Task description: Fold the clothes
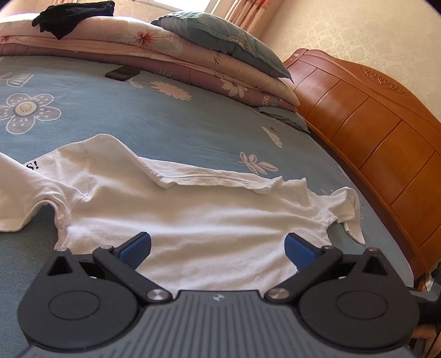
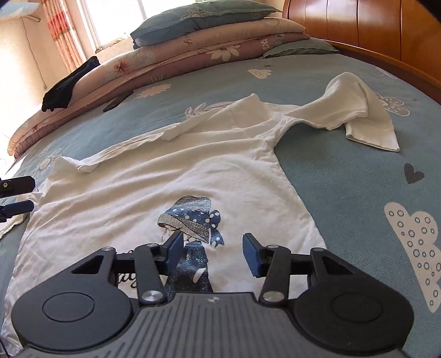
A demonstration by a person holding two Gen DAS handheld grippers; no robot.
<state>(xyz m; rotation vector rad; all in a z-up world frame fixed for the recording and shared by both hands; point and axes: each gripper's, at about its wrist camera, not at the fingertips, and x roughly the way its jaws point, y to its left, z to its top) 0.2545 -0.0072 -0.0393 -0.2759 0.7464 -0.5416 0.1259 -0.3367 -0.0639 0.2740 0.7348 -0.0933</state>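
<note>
A white T-shirt [image 2: 171, 179] lies spread on the blue bed sheet [image 2: 344, 179], print side up, showing a girl in a blue dotted hat [image 2: 190, 217]. Its far edge is folded over, and one sleeve [image 2: 358, 110] lies crumpled at the far right. My right gripper [image 2: 213, 249] hovers over the print with its jaws partly apart and nothing between them. My left gripper [image 1: 217, 245] is wide open above the plain white cloth of the T-shirt [image 1: 193, 214], holding nothing. The left gripper's fingers [image 2: 19, 184] show at the left edge of the right wrist view, near the other sleeve.
Folded floral quilts [image 1: 165, 52] with a grey-blue pillow [image 1: 220, 35] are stacked at the far side of the bed. A black garment [image 1: 69, 16] lies on the quilts, and a dark phone [image 1: 122, 73] rests beside them. A wooden headboard [image 1: 372, 124] bounds the bed.
</note>
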